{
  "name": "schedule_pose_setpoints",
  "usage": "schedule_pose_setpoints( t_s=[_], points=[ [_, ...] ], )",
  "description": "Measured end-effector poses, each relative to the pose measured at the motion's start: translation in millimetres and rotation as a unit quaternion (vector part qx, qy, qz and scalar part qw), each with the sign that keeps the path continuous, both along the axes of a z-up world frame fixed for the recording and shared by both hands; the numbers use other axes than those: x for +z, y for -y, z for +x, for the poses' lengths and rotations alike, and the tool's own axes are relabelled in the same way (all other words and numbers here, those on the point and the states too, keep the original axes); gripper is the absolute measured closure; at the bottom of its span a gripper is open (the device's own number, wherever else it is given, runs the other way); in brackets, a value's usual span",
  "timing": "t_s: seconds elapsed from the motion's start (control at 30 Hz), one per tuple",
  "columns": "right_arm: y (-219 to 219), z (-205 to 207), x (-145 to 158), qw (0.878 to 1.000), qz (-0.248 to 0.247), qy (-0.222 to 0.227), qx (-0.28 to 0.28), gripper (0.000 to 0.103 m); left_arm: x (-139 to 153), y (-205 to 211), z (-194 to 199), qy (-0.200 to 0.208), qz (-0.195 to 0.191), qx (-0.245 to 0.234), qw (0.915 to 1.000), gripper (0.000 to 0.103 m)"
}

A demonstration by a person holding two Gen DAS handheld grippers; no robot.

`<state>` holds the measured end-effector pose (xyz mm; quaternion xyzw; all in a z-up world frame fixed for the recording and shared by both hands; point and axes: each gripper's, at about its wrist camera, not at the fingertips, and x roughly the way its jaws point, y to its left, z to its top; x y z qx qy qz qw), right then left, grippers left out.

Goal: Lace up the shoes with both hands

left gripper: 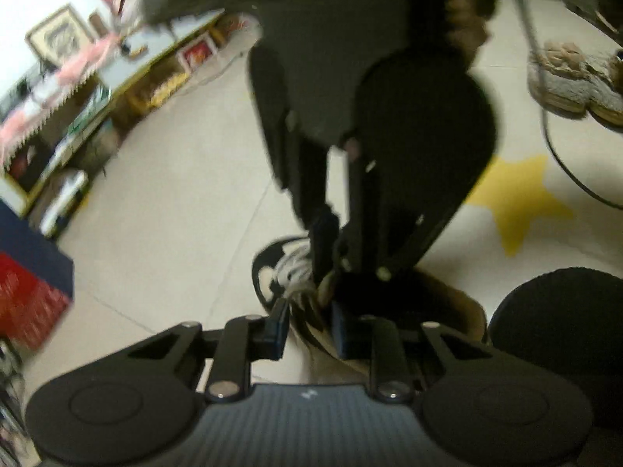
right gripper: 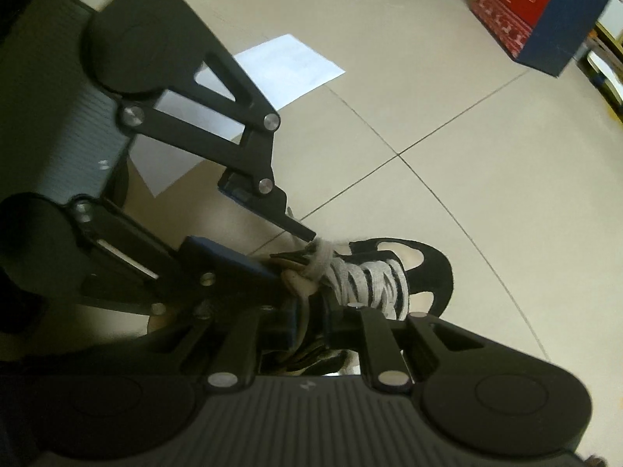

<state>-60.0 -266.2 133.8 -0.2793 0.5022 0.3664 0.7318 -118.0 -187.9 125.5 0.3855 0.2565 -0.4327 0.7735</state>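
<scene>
A black and white shoe (right gripper: 428, 268) with grey-white laces (right gripper: 370, 284) stands on the tiled floor, toe away from me. In the right wrist view my right gripper (right gripper: 311, 321) points down over the shoe's tongue. Its jaws stand a little apart with lace strands in the gap. My left gripper (right gripper: 292, 253) comes in from the left, jaws apart, its tips at the bunched lace (right gripper: 319, 258) near the top eyelets. In the blurred left wrist view the left gripper (left gripper: 310, 327) straddles the tongue of the shoe (left gripper: 268, 272). The right gripper (left gripper: 335, 260) reaches down from above.
A white sheet of paper (right gripper: 288, 66) lies on the floor behind the left gripper. A red and blue box (right gripper: 533, 11) stands beyond the shoe. Furry slippers (left gripper: 572, 78), a dark cable (left gripper: 553, 155), a yellow star mark (left gripper: 518, 198) and a cluttered low shelf (left gripper: 78, 116) are around.
</scene>
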Motion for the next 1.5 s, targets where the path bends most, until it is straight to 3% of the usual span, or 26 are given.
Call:
schedule_pose_setpoints(
  t_s=[0.1, 0.2, 0.4, 0.5, 0.53, 0.63, 0.67, 0.73, 0.77, 0.87, 0.97, 1.13, 1.23, 1.33, 1.4, 1.5],
  points=[
    [5.7, 7.8, 4.3, 1.000, 0.001, -0.009, -0.004, 0.089, -2.8, 4.3, -6.3, 0.007, 0.007, -0.021, 0.9997, 0.078],
    [9.7, 7.9, 3.5, 1.000, 0.010, -0.018, -0.007, 0.088, -21.0, 10.6, -11.4, 0.046, 0.049, -0.042, 0.9969, 0.077],
    [5.1, 2.7, 1.8, 1.000, -0.014, -0.007, 0.000, 0.087, -26.3, 16.5, -13.7, 0.066, 0.060, -0.060, 0.9942, 0.079],
    [3.4, 17.9, -5.7, 1.000, -0.013, -0.003, -0.001, 0.088, -26.9, 14.9, -12.3, 0.055, 0.042, -0.039, 0.9968, 0.080],
    [4.4, 17.3, -7.6, 1.000, -0.011, 0.003, 0.000, 0.088, -27.5, 14.9, -9.4, 0.043, 0.033, -0.026, 0.9982, 0.085],
    [9.6, 8.2, -8.1, 0.999, -0.001, 0.027, -0.027, 0.086, -25.9, 12.3, 9.4, -0.014, -0.004, 0.035, 0.9993, 0.088],
    [11.5, 1.5, -5.7, 0.998, 0.004, 0.044, -0.037, 0.082, -25.9, 10.9, 11.6, -0.024, -0.012, 0.045, 0.9986, 0.088],
    [15.5, -18.6, 1.0, 0.993, 0.010, 0.099, -0.063, 0.058, -26.0, 8.4, 15.2, -0.040, -0.026, 0.064, 0.9968, 0.089],
    [17.3, -26.8, 1.0, 0.989, 0.009, 0.125, -0.078, 0.058, -25.4, 7.5, 14.6, -0.044, -0.029, 0.067, 0.9964, 0.089],
    [17.4, -47.7, -11.9, 0.979, -0.002, 0.175, -0.102, 0.058, -23.3, 5.1, 12.2, -0.056, -0.036, 0.074, 0.9951, 0.089],
    [7.2, -70.4, -23.6, 0.975, -0.008, 0.213, -0.063, 0.058, -21.5, 2.9, 12.3, -0.070, -0.044, 0.082, 0.9932, 0.089],
    [-16.9, -81.4, -62.6, 0.946, -0.119, 0.300, 0.007, 0.060, -23.5, 6.6, 21.9, -0.082, -0.050, 0.091, 0.9912, 0.088],
    [-21.8, -81.2, -62.8, 0.941, -0.135, 0.310, 0.019, 0.066, -23.2, 4.6, 22.0, -0.091, -0.056, 0.100, 0.9892, 0.088],
    [-11.8, -73.5, -45.1, 0.954, -0.079, 0.289, -0.023, 0.088, -23.2, 6.4, 25.4, -0.081, -0.054, 0.095, 0.9907, 0.088],
    [-8.2, -73.4, -41.0, 0.953, -0.067, 0.293, -0.031, 0.090, -21.2, 7.4, 20.0, -0.054, -0.051, 0.084, 0.9937, 0.085],
    [-12.1, -78.8, -48.5, 0.945, -0.088, 0.314, 0.000, 0.090, -18.7, 7.0, 10.5, -0.021, -0.038, 0.077, 0.9961, 0.069]
  ],
)
